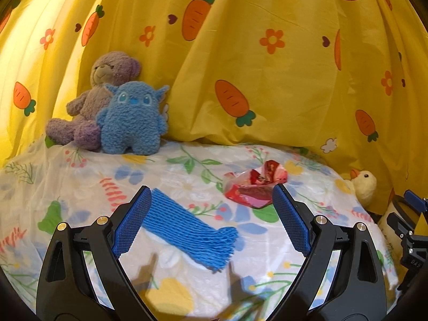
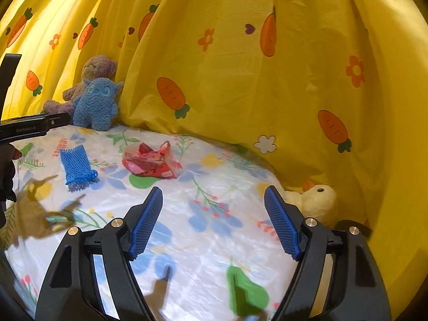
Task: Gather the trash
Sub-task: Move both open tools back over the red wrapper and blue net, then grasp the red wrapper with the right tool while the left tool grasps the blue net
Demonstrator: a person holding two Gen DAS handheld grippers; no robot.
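In the left wrist view the left tongs (image 1: 211, 198) fill the lower part of the frame, with the two blue pads (image 1: 132, 220) spread wide and nothing pressed between them. At the right edge of this view a part of the right tongs (image 1: 409, 230) shows, black with a blue tip. In the right wrist view the right tongs (image 2: 212, 203) stand wide too, with free space between the blue pads (image 2: 282, 222). At the left edge of that frame the black body of the left tongs (image 2: 34, 125) reaches in, and just below it, a dark gloved hand (image 2: 8, 171) is partly visible.
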